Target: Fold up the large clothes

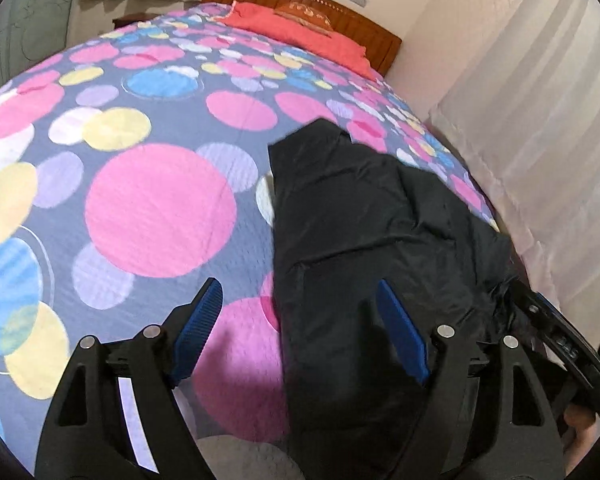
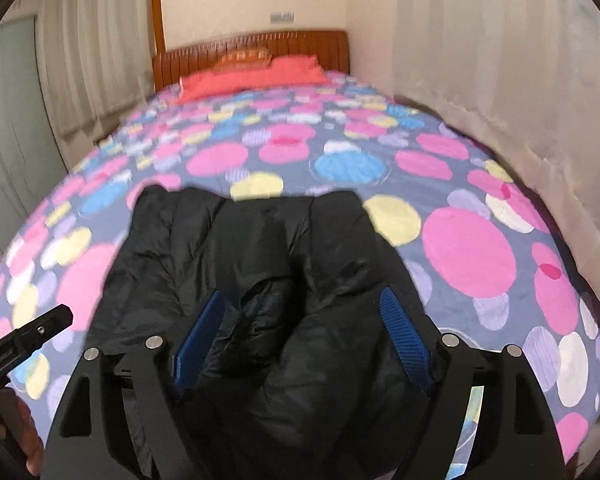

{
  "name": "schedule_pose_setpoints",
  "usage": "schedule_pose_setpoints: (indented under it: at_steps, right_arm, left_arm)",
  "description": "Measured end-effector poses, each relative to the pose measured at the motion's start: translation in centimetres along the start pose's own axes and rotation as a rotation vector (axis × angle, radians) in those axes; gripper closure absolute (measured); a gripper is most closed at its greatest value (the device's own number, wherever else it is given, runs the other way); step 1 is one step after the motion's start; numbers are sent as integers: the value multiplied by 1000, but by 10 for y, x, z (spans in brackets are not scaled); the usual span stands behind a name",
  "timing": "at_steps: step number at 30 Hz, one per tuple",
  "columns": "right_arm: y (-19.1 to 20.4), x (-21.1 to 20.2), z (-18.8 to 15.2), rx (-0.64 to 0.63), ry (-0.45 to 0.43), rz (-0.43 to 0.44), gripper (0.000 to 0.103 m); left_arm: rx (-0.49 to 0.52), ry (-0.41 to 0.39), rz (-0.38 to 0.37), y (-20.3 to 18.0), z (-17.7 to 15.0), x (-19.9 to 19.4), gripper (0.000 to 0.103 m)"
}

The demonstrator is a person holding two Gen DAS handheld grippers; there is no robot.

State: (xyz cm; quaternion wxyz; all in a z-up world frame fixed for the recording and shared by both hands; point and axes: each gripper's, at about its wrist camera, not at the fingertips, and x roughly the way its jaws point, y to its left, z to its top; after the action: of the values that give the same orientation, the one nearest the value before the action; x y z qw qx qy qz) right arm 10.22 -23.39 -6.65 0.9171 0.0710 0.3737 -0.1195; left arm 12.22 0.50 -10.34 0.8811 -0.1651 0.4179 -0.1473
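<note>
Jacket [image 1: 364,216]: black, crumpled on the bed [image 1: 160,200], near its foot edge.
Left claw [image 1: 300,336]: spread wide, pinching nothing.
Right claw [image 2: 304,336]: spread above the jacket folds.

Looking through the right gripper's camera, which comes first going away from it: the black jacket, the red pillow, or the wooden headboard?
From the right gripper, jaws open:
1. Black jacket, right under and between the jaws, at the near end of the bed.
2. Red pillow, far up the spotted bedspread, slightly left.
3. Wooden headboard, just behind the pillow against the wall.
</note>
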Motion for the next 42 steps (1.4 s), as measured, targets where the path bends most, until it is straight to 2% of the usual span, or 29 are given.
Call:
schedule_pose_setpoints:
  at_steps: [3, 6, 7, 8, 9, 11, 14, 18, 21, 25, 27, 32, 34, 39, 42]
  right_arm:
    - [4, 19, -6, 1, 63, -27, 24]
    - [3, 30, -14, 25, 93, -5, 24]
    - [2, 32, -16, 33, 96, 3, 29]
    - [1, 34, -18, 38, 99, 24, 54]
    - [2, 38, -19, 37, 116, 52, 61]
    - [8, 38, -20, 4, 107, 48, 79]
    - [6, 33, -19, -21, 64, 29, 89]
    - [-17, 29, -14, -2, 36, -13, 92]
    - [-32, 37, -15, -5, 47, -47, 92]
    - [-49, 54, -22, 10, 84, -54, 91]
    - [-52, 65, -28, -4, 97, -66, 91]
    - [-61, 85, -40, 36, 101, -48, 90]
    - [-57, 89, -44, 28, 75, -64, 90]
    - [-55, 92, -51, 43, 39, -74, 90]
    - [-57, 87, -48, 44, 30, -59, 89]
  left_arm:
    - [-2, 22, -23, 2, -7, 11, 23]
    - [-7, 19, -37, 3, -11, 19, 19]
    - [-8, 22, -45, 3, -12, 22, 19]
    - [-12, 28, -60, 4, -13, 25, 19]
    - [-14, 31, -68, 4, -13, 27, 19]
    - [-8, 35, -72, 0, -14, 31, 19]
    - [8, 24, -67, -5, -11, 29, 19]
    - [53, -32, -109, -25, -1, 14, 19]
    - [102, -7, -119, -44, 1, 24, 19]
    - [137, 64, -92, -66, -6, 56, 19]
    - [157, 82, -48, -74, -12, 72, 19]
    - [219, 76, 36, -82, -23, 94, 16]
    - [225, 71, 59, -81, -27, 102, 14]
    - [207, 80, 69, -77, -28, 115, 13]
    - [184, 76, 39, -74, -26, 107, 13]
